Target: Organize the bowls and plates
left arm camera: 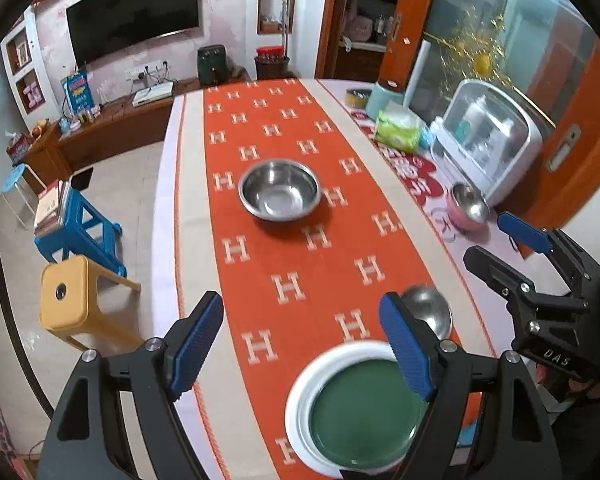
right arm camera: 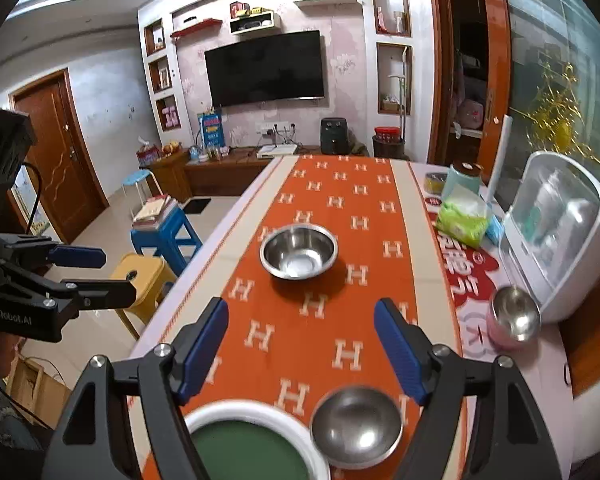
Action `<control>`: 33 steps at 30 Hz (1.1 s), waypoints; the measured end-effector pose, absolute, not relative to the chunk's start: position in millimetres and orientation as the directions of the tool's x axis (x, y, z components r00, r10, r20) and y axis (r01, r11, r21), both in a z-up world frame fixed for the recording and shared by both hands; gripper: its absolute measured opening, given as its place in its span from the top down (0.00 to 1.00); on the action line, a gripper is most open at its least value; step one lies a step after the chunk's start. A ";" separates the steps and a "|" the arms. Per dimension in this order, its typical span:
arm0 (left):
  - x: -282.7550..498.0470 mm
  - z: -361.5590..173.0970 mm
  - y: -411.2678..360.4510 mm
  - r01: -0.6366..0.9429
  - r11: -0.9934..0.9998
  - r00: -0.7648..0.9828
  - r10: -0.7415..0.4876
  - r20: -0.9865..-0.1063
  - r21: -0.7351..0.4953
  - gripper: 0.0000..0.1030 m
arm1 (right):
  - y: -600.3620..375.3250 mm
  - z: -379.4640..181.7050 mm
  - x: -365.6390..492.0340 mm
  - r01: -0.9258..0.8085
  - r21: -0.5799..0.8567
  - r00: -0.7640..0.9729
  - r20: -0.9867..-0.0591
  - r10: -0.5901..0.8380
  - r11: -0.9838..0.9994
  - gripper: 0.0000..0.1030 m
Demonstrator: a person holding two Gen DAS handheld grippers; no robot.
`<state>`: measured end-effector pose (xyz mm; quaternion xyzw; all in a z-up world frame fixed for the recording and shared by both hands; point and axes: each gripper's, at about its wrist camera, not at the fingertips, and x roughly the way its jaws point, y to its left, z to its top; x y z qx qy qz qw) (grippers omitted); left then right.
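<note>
Three steel bowls [right arm camera: 299,252] [right arm camera: 356,426] [right arm camera: 515,314] and one green plate [right arm camera: 252,446] are sitting on the table [right arm camera: 416,216]; you are holding the left tool [left arm camera: 302,344] and right tool [right arm camera: 302,350] spread, gripping nothing.

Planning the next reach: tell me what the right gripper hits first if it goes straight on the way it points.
Probably bare orange runner. The right gripper is open and empty, aimed down at cloth between the near small steel bowl and the large steel bowl. Depth is unclear.

Yellow stool [left arm camera: 66,294] beside blue stool [left arm camera: 85,228] (books on top); wall television [right arm camera: 265,67].
</note>
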<state>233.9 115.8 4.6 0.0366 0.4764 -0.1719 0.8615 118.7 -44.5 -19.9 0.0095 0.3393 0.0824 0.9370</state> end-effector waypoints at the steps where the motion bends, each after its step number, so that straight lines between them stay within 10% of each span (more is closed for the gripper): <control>1: 242.7 10.1 116.7 0.327 0.941 0.499 -0.254 -0.828 -0.092 0.23 | -45.7 -16.4 125.6 -0.147 0.078 0.758 -0.632 0.163 0.986 0.26; 18: 370.0 21.6 122.0 0.247 0.964 0.618 -0.238 -0.749 -0.102 0.23 | -62.9 8.9 254.5 -0.162 0.209 0.788 -0.561 0.253 0.965 0.26; 33: 457.6 -104.3 118.9 0.184 0.970 0.527 -0.236 -0.816 -0.162 0.23 | -66.5 -85.1 325.7 -0.070 0.245 0.749 -0.627 0.213 0.967 0.26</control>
